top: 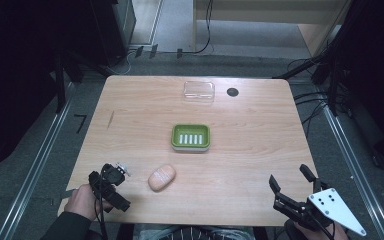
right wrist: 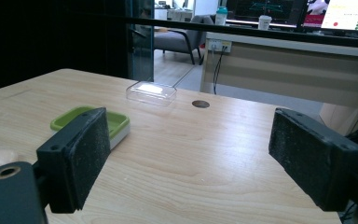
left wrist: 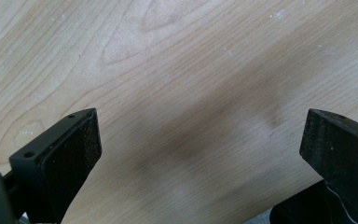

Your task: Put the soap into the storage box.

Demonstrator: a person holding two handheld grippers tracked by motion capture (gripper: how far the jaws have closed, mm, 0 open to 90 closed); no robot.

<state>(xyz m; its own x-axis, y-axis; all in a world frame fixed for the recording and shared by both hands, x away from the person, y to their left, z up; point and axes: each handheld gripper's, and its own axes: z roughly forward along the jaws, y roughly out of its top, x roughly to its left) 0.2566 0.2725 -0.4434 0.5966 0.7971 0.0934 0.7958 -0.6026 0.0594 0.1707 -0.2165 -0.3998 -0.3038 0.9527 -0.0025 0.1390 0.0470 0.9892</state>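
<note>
the pink soap (top: 161, 177) is lying on the tabletop (top: 260, 145) just right of the left tool (top: 111, 186), well left of the right tool (top: 290, 182); both tools are gaping wide, holding nothing.

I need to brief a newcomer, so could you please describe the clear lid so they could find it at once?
Start at the wooden table and look to its far edge. The clear lid lies there, left of a small dark round hole and beyond the green soap dish. It alone is transparent, a shallow rounded rectangle.

Green soap dish (top: 190, 137) mid-table, peach soap bar (top: 161, 177) nearer, clear lid (top: 199, 91) beyond
</note>
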